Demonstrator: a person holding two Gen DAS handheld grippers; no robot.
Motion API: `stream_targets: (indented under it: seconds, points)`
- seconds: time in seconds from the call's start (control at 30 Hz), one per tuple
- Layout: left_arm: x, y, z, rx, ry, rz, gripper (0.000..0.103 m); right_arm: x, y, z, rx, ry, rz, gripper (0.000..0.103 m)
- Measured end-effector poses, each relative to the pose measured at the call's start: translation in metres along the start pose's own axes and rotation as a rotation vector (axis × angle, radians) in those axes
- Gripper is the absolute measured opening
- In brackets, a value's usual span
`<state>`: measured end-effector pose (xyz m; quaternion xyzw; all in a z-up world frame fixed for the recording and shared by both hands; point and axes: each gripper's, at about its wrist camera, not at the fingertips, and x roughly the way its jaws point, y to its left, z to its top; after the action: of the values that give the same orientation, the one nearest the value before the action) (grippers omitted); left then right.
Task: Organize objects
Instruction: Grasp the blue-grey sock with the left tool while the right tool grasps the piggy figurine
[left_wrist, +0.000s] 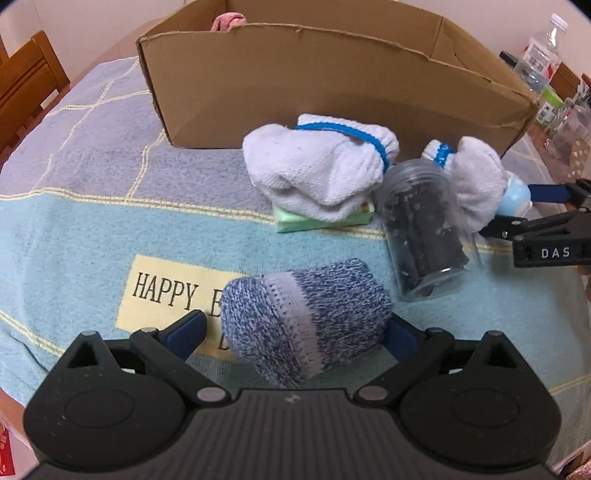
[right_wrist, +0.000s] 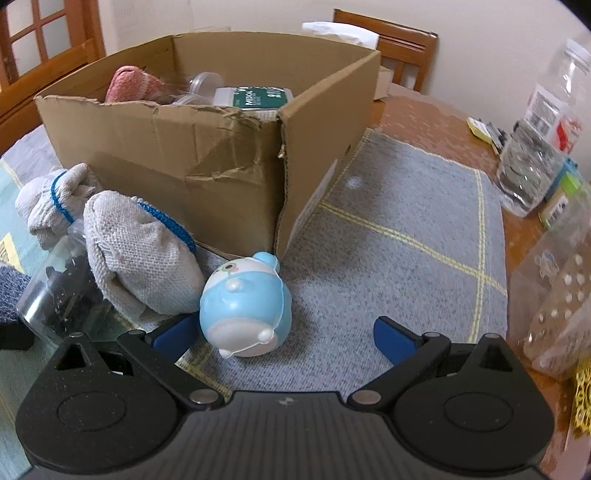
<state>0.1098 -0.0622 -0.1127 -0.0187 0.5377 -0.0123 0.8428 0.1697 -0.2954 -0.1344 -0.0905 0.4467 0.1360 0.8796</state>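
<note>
Left wrist view showed the left gripper spread around one blue knit sock roll at lower centre, not yet clamped. Two white sock bundles and one jar lay mid-frame before one cardboard box. Right gripper gaped around one toy (pale blue).

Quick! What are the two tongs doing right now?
Left tongs: open around the blue knit sock, not squeezing yet.
Right tongs: open, blue toy between them.

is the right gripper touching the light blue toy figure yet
Touching: in the right wrist view the light blue toy figure rests against one blue pad of the open right gripper.
</note>
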Motion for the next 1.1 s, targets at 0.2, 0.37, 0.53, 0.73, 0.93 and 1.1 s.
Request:
stream_targets:
  seconds: [0.2,0.37,0.53,0.73,0.93,1.1]
  points:
    - [0.002,-0.004,0.003,-0.014,0.003,0.006,0.094,-0.003,0.005,0.004,-0.070,-0.014,0.018,0.092]
    - [0.000,-0.007,0.007,-0.007,0.000,-0.002,0.085,-0.008,0.011,0.005,-0.103,-0.016,0.049,0.072]
    - [-0.001,-0.008,0.008,0.010,0.001,-0.002,0.081,-0.012,0.015,0.005,-0.116,-0.009,0.073,0.051]
    - [0.001,-0.002,0.014,0.016,0.017,-0.020,0.078,-0.017,0.014,0.006,-0.110,0.000,0.080,0.050]
    - [-0.010,0.002,0.022,0.087,0.013,-0.031,0.078,-0.027,0.009,0.008,-0.088,0.002,0.087,0.050]
    - [-0.025,0.004,0.031,0.153,0.012,-0.057,0.078,-0.037,0.009,0.013,-0.085,-0.002,0.073,0.049]
